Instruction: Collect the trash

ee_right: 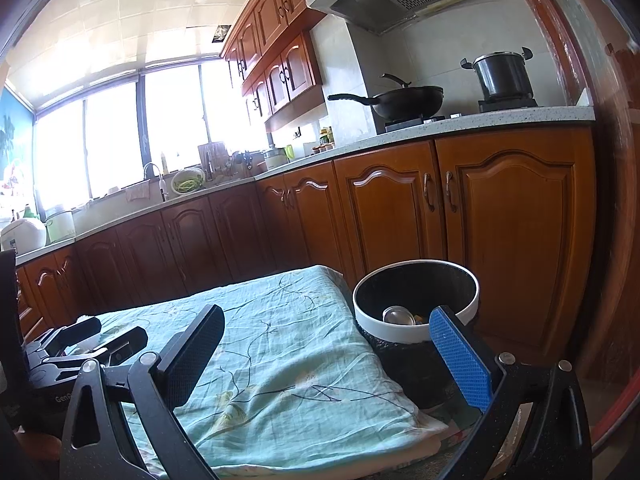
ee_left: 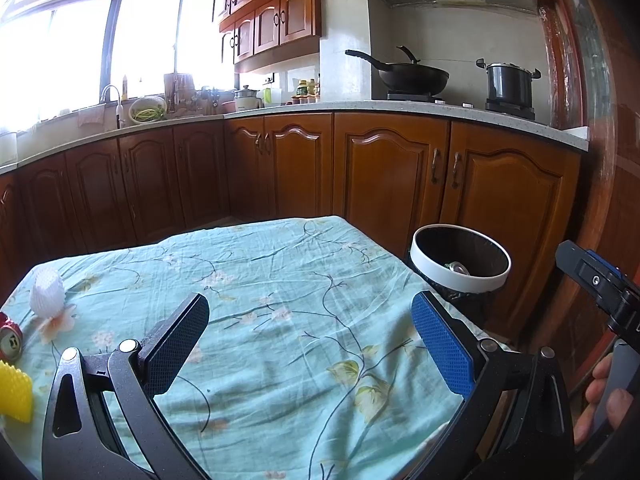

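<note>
Both grippers are wide open with nothing between the pads: left gripper (ee_left: 310,354) fills its frame's bottom, right gripper (ee_right: 328,360) likewise. A hand (ee_left: 608,396) grips at lower right.

We have two fisheye views, each looking forward along its own claw, low and close over the cloth-covered surface (ee_left: 280,280). The left wrist view sits near the middle of the near edge and faces the kitchen cabinets (ee_left: 392,176) squarely, with the right claw (ee_left: 600,280) at its right margin. The right wrist view sits further right, tilted, nearer the white-rimmed bin (ee_right: 416,328), with the left claw (ee_right: 92,340) at its left edge. Both share the cloth, bin, cabinets, stove pans and window.
</note>
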`<state>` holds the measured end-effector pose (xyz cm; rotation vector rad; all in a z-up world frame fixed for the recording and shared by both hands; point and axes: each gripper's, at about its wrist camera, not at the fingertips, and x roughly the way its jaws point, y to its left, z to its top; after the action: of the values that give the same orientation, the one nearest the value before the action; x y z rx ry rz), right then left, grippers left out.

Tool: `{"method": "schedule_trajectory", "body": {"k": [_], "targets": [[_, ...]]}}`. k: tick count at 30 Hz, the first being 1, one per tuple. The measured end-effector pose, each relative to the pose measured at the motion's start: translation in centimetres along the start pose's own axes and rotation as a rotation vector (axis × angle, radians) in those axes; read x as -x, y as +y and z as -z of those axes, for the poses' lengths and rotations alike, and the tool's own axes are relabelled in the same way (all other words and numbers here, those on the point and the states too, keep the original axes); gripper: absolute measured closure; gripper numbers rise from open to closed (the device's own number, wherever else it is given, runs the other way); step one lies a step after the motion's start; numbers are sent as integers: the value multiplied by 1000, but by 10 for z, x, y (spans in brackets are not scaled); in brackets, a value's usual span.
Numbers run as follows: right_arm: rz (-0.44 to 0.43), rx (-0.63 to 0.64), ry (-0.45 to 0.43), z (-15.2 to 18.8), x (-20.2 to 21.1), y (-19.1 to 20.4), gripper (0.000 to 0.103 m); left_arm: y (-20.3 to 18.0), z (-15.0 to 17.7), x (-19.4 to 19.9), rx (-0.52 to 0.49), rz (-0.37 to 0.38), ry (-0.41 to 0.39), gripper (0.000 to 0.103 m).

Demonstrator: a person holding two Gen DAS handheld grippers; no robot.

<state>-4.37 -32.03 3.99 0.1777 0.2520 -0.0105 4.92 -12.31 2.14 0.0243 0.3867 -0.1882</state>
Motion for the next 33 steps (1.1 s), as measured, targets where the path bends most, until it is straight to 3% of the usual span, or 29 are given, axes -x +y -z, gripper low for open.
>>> {"method": "schedule_trajectory", "body": {"k": [33], "targets": [[-11, -9, 0, -2, 0, 3, 0, 0, 1, -2, 0, 5, 7, 0]]}}
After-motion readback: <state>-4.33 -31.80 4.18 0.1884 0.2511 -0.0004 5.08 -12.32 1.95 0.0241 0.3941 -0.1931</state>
